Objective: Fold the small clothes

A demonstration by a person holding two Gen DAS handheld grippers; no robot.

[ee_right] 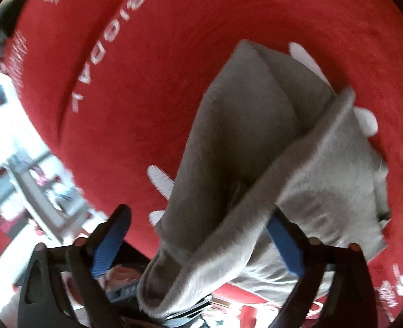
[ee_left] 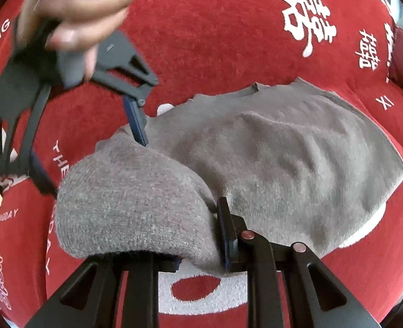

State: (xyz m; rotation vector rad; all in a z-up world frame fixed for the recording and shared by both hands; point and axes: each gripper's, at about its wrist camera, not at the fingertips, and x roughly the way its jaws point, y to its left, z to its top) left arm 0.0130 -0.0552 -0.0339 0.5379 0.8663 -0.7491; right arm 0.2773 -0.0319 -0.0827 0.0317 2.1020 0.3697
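A small grey knitted garment (ee_left: 269, 158) lies on a red blanket (ee_left: 201, 41) with white lettering. Its near edge is lifted and folded over toward me. My left gripper (ee_left: 201, 254) is shut on this lifted edge at the bottom of the left wrist view. My right gripper (ee_left: 97, 161) comes in from the upper left of that view, held by a hand, its jaws wide apart around the fold's left end. In the right wrist view the right gripper (ee_right: 198, 243) is open with the grey fabric (ee_right: 242, 142) draped between its blue pads (ee_right: 105, 248).
The red blanket covers the whole surface, with a white heart pattern (ee_left: 201, 292) under the garment. The blanket's edge and a bright room with white furniture (ee_right: 12, 136) show at the left of the right wrist view.
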